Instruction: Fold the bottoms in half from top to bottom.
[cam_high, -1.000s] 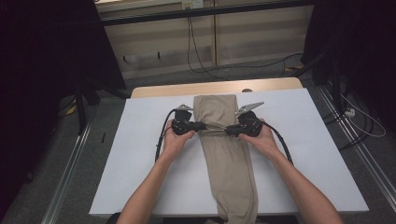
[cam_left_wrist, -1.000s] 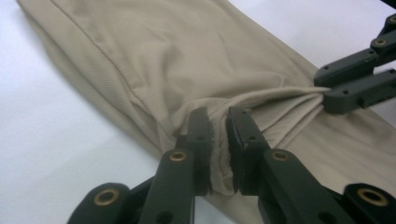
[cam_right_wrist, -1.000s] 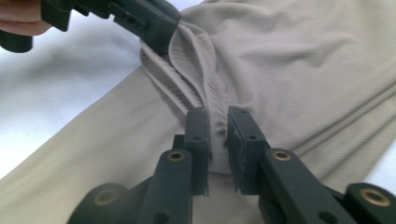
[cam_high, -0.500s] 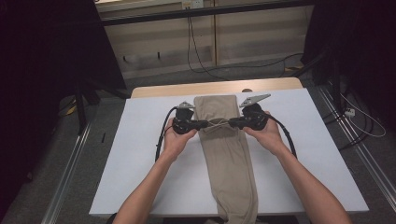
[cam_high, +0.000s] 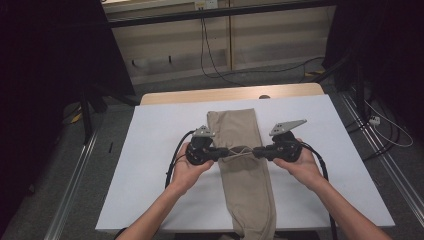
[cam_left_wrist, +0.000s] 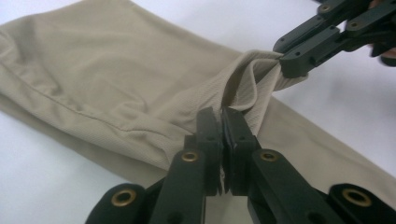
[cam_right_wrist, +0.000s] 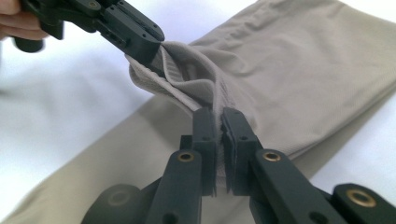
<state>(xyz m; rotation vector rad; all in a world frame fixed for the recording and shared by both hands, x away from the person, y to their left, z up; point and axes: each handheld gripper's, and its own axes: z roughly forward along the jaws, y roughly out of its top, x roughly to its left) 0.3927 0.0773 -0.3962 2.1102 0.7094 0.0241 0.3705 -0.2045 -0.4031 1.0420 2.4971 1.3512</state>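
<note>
A pair of beige trousers (cam_high: 235, 125), folded lengthwise, lies along the middle of the white table (cam_high: 150, 150), its near end hanging over the front edge. My left gripper (cam_high: 227, 151) pinches the trousers' left edge and my right gripper (cam_high: 256, 151) the right edge, tips facing each other. In the left gripper view the left gripper (cam_left_wrist: 222, 116) is shut on a fold of fabric (cam_left_wrist: 116, 79), with the right gripper (cam_left_wrist: 287, 65) clamped just beyond it. The right gripper view has the right gripper (cam_right_wrist: 215, 116) shut on the bunched cloth (cam_right_wrist: 299, 60), and the left gripper (cam_right_wrist: 149, 46) opposite.
A strip of wooden tabletop (cam_high: 200, 95) borders the table's far side. Black cables (cam_high: 172, 167) trail from both grippers across the white surface. Dark stands and floor cables (cam_high: 380, 120) surround the table. White surface lies bare left and right of the trousers.
Both hands have come toward the person and risen a little, gathering the pinched fabric between them. The trousers' far end has slid slightly nearer.
</note>
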